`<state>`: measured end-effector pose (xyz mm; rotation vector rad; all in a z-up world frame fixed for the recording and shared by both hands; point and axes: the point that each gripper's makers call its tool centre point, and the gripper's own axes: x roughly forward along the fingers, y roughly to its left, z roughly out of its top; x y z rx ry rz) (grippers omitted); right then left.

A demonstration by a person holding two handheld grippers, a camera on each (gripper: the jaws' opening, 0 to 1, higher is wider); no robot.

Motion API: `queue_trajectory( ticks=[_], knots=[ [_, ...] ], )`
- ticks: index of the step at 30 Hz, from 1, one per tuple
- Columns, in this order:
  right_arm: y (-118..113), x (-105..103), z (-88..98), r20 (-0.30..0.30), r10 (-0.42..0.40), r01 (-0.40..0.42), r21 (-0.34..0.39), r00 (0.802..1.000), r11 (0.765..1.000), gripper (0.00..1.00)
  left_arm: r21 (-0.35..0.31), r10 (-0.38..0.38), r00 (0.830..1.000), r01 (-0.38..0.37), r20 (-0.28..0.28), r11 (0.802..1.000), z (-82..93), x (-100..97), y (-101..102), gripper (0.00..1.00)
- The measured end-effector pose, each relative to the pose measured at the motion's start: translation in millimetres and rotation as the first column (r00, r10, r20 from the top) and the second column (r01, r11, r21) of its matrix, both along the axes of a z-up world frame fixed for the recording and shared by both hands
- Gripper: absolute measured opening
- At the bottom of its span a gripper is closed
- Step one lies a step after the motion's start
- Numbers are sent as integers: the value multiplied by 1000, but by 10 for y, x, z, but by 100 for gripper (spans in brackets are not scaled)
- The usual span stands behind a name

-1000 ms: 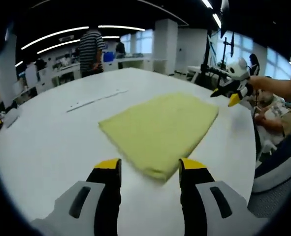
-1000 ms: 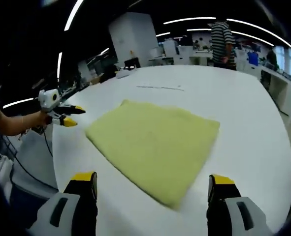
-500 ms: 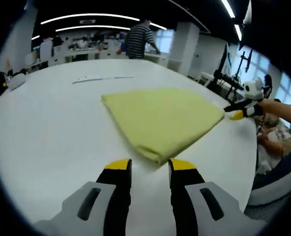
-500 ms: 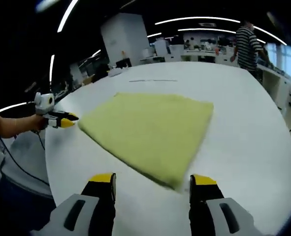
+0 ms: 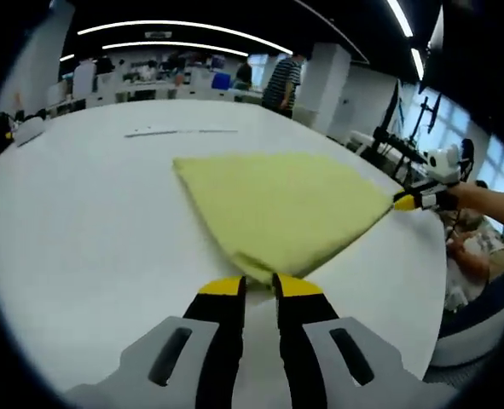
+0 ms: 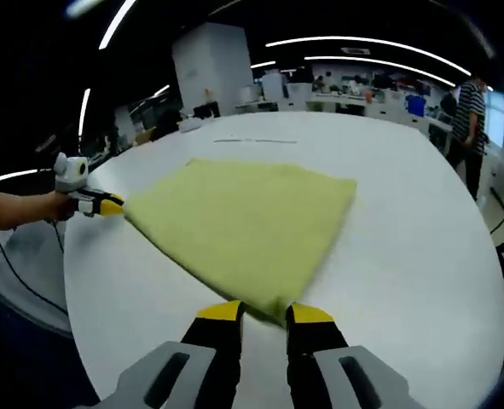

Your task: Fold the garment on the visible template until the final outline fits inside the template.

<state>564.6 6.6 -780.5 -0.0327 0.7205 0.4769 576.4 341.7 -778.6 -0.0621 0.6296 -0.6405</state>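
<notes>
The left hand-held gripper (image 5: 259,285) has its yellow-tipped jaws nearly closed on the near corner of the yellow garment (image 5: 281,207), and the right hand-held gripper (image 6: 264,312) is pinched the same way on another corner of it, so each appears to be gripping cloth. The garment lies flat on the white table (image 5: 72,213), already doubled into a thick, roughly square pad that spreads toward 12 o'clock from each gripper. It looks soft, light and limp, likely to sag and drag between the two holds; the corners, where the layers stack, seem the sound places to grip, taking all layers so none slips loose. The left gripper view shows the right hand-held gripper at 3 o'clock, at the cloth's far corner, with a person's forearm behind it; the right gripper view shows the left one at 9 o'clock. A thin line marked on the table (image 6: 254,141) lies beyond the garment.
</notes>
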Motion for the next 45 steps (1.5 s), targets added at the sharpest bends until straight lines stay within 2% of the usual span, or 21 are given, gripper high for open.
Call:
queue_trajectory(
  ticks=[4,7,11,16,18,24,37,45],
  knots=[
    [-12,20,-10,6,4,-4,-12,1000,1000,6,-4,-7,1000,7,-1,1000,-3,-18,-13,2],
    [-20,24,-20,7,6,-6,-21,1000,1000,0,-3,-9,1000,9,5,1000,6,-19,-3,0],
    [-19,33,-9,17,18,-17,-35,1000,999,0,-6,-11,1000,11,10,1000,37,-20,21,0],
    [-33,29,5,16,11,-10,-29,1000,1000,0,32,-28,999,27,26,999,73,-34,96,0],
    [-42,26,9,16,9,-9,-29,1000,1000,0,77,-44,998,42,35,996,63,-43,149,0],
    [-59,8,26,11,3,-3,-26,1000,1000,0,108,-83,996,78,44,991,64,-116,157,0],
    [-25,-168,11,-2,39,-39,-48,999,998,0,146,-85,996,78,37,986,84,-282,186,0],
    [-16,-272,-16,-9,20,-20,-21,1000,1000,0,157,-82,996,76,30,985,71,-399,232,0]
  ],
)
